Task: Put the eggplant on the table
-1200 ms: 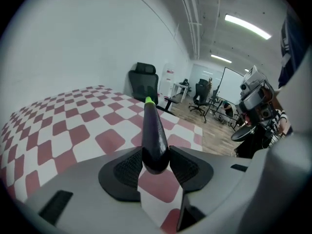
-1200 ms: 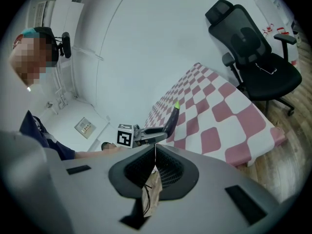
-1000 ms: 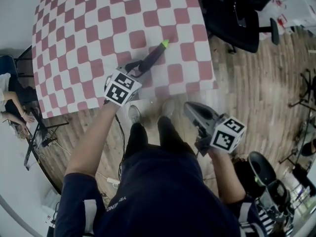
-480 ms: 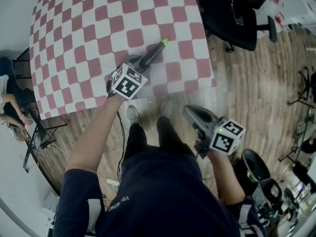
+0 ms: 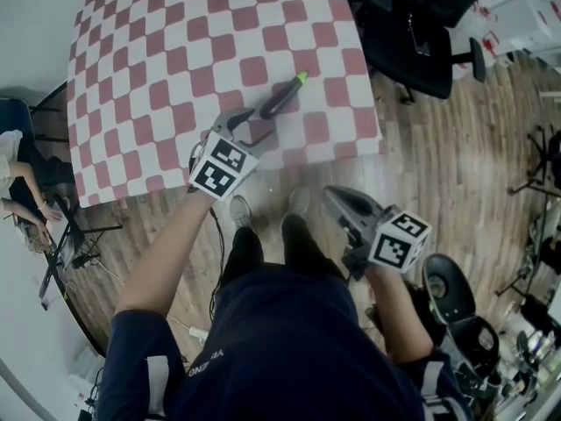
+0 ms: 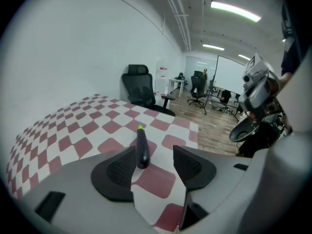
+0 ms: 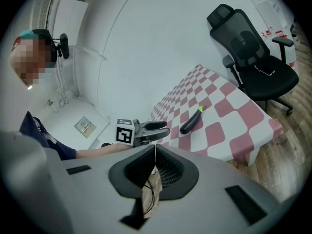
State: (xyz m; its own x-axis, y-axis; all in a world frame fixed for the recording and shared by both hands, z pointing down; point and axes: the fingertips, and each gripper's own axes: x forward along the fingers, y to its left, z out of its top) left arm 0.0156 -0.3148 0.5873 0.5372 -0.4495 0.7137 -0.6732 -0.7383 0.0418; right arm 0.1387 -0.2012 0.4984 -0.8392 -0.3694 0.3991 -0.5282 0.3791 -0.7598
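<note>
Eggplant (image 5: 280, 102): flat on checkered table (image 5: 158, 51), mid-frame, long axis toward upper right, green stem farthest. Blunt end between opening jaws of left gripper (image 5: 250, 126), pads clear. Right gripper (image 5: 340, 202) closed empty, lower right, farther off.

Our head view looks steeply down from above the near edge of the table (image 5: 175, 51), taking in its whole top. Our left gripper view sits low and close over the near right corner, facing far right toward the chair (image 6: 139, 87). Our right gripper view stands farther back, off the near edge, facing far left. All three share the eggplant (image 5: 282, 99), table and chair.
</note>
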